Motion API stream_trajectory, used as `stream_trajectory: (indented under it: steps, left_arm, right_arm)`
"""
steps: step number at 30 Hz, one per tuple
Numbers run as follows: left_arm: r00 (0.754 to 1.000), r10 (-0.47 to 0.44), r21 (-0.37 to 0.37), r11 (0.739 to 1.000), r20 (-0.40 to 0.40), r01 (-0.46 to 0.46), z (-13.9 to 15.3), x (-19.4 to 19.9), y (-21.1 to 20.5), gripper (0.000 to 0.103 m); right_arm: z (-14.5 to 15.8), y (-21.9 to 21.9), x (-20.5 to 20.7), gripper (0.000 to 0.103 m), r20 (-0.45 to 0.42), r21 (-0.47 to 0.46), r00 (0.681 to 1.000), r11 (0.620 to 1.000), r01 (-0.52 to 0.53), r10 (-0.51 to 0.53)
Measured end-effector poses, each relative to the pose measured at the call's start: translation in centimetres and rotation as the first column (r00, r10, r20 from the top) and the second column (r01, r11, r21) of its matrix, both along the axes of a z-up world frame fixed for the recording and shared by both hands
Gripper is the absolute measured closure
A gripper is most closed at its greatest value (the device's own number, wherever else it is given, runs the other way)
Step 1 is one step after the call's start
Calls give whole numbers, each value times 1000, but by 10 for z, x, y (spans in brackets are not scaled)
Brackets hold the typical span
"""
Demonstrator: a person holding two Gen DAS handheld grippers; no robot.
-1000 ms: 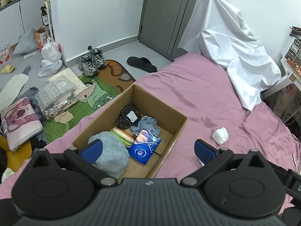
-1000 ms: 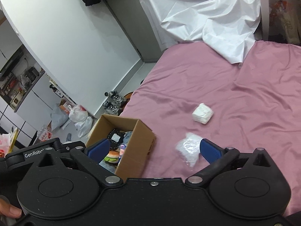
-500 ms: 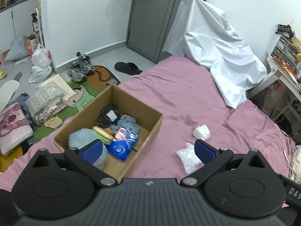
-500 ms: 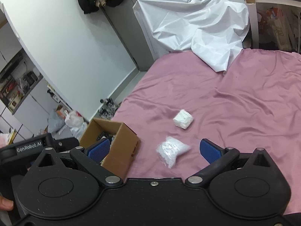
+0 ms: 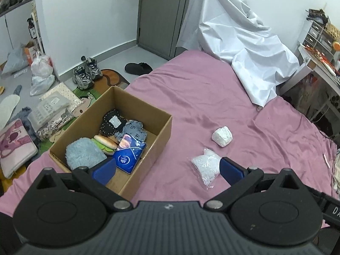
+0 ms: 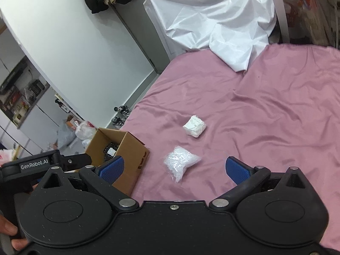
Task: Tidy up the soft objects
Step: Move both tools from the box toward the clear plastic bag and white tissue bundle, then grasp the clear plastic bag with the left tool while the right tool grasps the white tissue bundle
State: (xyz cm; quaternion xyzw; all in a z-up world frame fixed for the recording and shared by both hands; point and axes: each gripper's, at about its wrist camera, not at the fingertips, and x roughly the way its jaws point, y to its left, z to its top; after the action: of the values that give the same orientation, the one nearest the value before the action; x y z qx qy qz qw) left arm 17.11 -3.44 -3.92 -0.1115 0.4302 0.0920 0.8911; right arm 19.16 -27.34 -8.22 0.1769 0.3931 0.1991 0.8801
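An open cardboard box (image 5: 161, 131) (image 6: 131, 146) stands on the pink bed and holds a blue fluffy toy (image 5: 84, 153), a burger plush (image 5: 105, 141), a blue tissue pack (image 5: 129, 155) and dark fabric pieces (image 5: 112, 123). To its right on the sheet lie a clear bag of white bits (image 5: 206, 164) (image 6: 180, 162) and a white wad (image 5: 222, 136) (image 6: 194, 126). My left gripper (image 5: 166, 170) is open and empty, above the box's near right corner. My right gripper (image 6: 173, 169) is open and empty, just short of the clear bag.
A white sheet (image 5: 240, 36) is draped at the bed's head. A desk and drawers (image 5: 318, 48) stand at the right. On the floor to the left are sneakers (image 5: 86, 73), a slipper (image 5: 138, 68), bags (image 5: 41, 74) and a cushion (image 5: 12, 144).
Both grippers have drawn back and shifted right. The box has slid left in both views, and the clear bag and white wad now lie nearer the middle between the right fingers.
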Motion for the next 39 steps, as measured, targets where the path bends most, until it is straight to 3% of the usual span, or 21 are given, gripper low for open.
stream_trajectory:
  steps: [9, 15, 22, 30, 35, 39]
  left_arm:
    - [1000, 7, -8, 1000, -8, -7, -11, 13, -14, 0]
    - [999, 45, -30, 999, 1, -45, -24, 19, -22, 1]
    - [997, 75, -109, 991, -20, -77, -54, 38, -30, 3]
    - [991, 124, -128, 983, -55, -130, -89, 53, -37, 4]
    - [985, 149, -162, 974, -83, -161, -110, 63, -38, 15]
    - [982, 163, -189, 966, -96, -179, -122, 71, -41, 16]
  right_arm:
    - [-22, -18, 18, 0, -65, 82, 995, 994, 77, -72]
    - [-31, -19, 31, 2, -67, 66, 993, 993, 103, -98]
    - [-51, -17, 53, 4, -114, 80, 991, 993, 86, -77]
    - [-74, -27, 67, 4, -205, 135, 973, 982, 135, -106]
    - [-80, -24, 77, 4, -202, 104, 973, 986, 132, -109]
    - [-87, -24, 86, 6, -236, 117, 966, 984, 133, -103]
